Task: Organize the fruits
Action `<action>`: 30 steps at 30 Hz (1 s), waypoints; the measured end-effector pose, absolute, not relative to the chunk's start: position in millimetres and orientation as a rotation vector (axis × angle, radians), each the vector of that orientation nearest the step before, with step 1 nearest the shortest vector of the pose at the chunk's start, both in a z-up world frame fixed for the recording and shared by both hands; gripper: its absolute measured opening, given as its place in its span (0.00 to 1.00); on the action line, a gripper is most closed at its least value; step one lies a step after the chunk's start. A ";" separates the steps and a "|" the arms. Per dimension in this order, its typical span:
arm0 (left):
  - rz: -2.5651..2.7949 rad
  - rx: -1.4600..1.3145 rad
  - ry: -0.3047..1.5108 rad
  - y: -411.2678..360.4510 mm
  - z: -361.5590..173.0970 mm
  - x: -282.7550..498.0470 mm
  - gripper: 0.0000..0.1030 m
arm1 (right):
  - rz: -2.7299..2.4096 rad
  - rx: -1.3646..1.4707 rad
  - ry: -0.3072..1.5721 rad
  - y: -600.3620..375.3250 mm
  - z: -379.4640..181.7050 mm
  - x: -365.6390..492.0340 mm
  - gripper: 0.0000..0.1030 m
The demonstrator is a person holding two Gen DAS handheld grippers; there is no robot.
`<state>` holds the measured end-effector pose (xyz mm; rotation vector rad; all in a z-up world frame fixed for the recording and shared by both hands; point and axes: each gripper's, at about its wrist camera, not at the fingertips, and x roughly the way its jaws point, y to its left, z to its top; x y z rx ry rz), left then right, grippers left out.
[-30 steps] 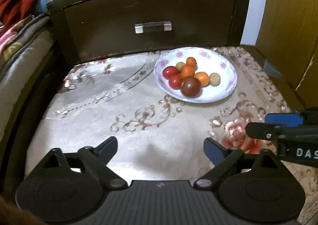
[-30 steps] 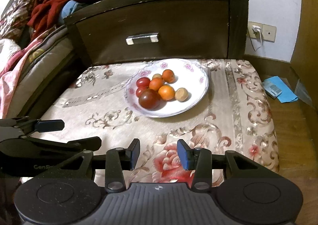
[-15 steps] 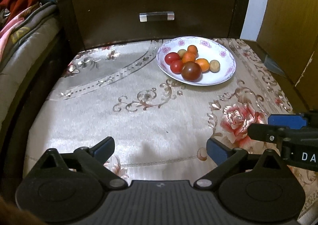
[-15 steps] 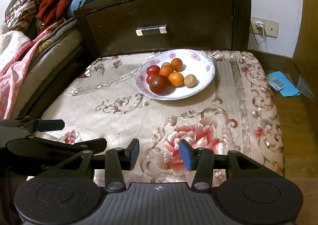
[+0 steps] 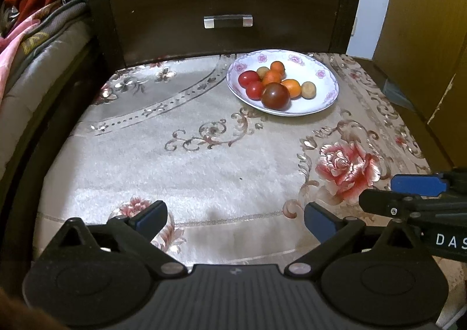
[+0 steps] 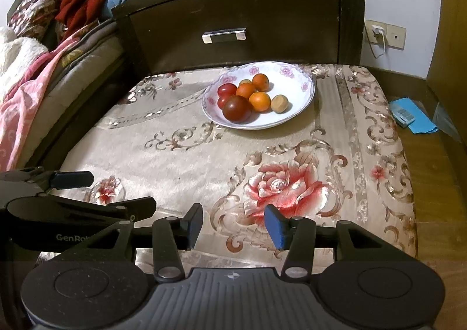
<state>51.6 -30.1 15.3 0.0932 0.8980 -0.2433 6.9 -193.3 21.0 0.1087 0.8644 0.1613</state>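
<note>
A white floral bowl (image 5: 324, 87) (image 6: 300, 96) sits at the back of a flower-patterned cloth (image 5: 204, 160) (image 6: 292, 160). It holds a large dark tomato (image 5: 275, 95) (image 6: 237, 108), two small red tomatoes (image 5: 248, 78) (image 6: 227, 89), three oranges (image 5: 291, 87) (image 6: 259, 101) and small brown fruits (image 5: 308, 90) (image 6: 279, 103). My left gripper (image 5: 235, 217) hangs wide open near the cloth's front edge, nothing in it. My right gripper (image 6: 233, 226) is beside it, to its right, its jaws opening with nothing between them. Both stand well short of the bowl.
A dark wooden drawer front (image 5: 227, 20) (image 6: 233, 23) with a metal handle rises right behind the bowl. Bedding and clothes (image 6: 43, 61) lie to the left. A blue packet (image 6: 408, 114) lies on the wooden floor at right, by a wooden cabinet (image 5: 423, 23).
Both grippers have drawn back from the bowl, so it looks smaller and farther away. The right gripper's jaws have spread a little wider.
</note>
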 end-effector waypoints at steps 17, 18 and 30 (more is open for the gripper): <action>-0.216 0.063 0.905 -25.3 13.9 41.2 1.00 | 0.155 0.106 0.880 -190.6 18.1 -5.6 0.41; -0.213 0.069 0.908 -26.0 14.0 41.3 1.00 | 0.156 0.106 0.882 -190.3 17.5 -6.0 0.41; -0.202 0.078 0.918 -27.6 13.6 39.5 1.00 | 0.162 0.114 0.887 -188.6 16.0 -9.5 0.42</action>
